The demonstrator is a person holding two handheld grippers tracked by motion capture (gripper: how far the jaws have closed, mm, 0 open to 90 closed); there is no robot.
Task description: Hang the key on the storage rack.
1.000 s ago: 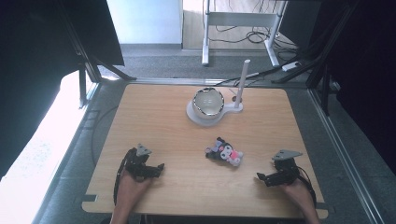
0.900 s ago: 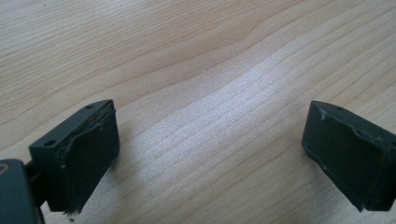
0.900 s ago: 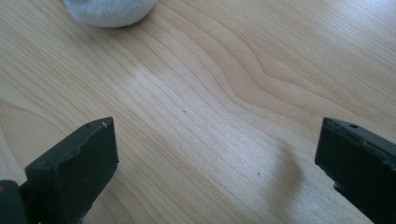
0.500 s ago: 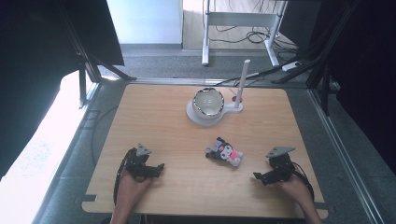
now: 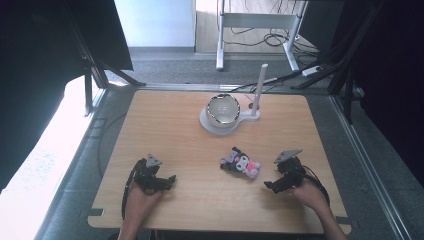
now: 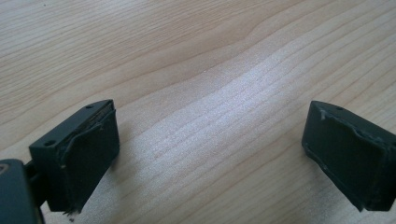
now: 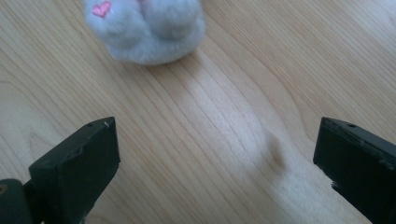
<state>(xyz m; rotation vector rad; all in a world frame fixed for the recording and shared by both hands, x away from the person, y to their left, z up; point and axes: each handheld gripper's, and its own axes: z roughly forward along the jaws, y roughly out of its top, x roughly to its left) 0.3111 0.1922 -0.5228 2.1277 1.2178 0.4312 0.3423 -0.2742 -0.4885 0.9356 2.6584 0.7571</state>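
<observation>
Right gripper (image 5: 272, 184) sits jaws wide apart, empty, aimed at the small black, white and pink plush toy (image 5: 240, 163) lying mid-table, just left of it. Best approach looks low and straight, jaws straddling the plush's soft body before closing. Left gripper (image 5: 169, 179) also spread, empty, parked on bare light wooden tabletop (image 5: 170, 125). Plenty of room; table edges well off.

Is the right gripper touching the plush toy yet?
Apart. In the right gripper view, bare wood lies between the open right gripper and the plush toy ahead of it.
</observation>
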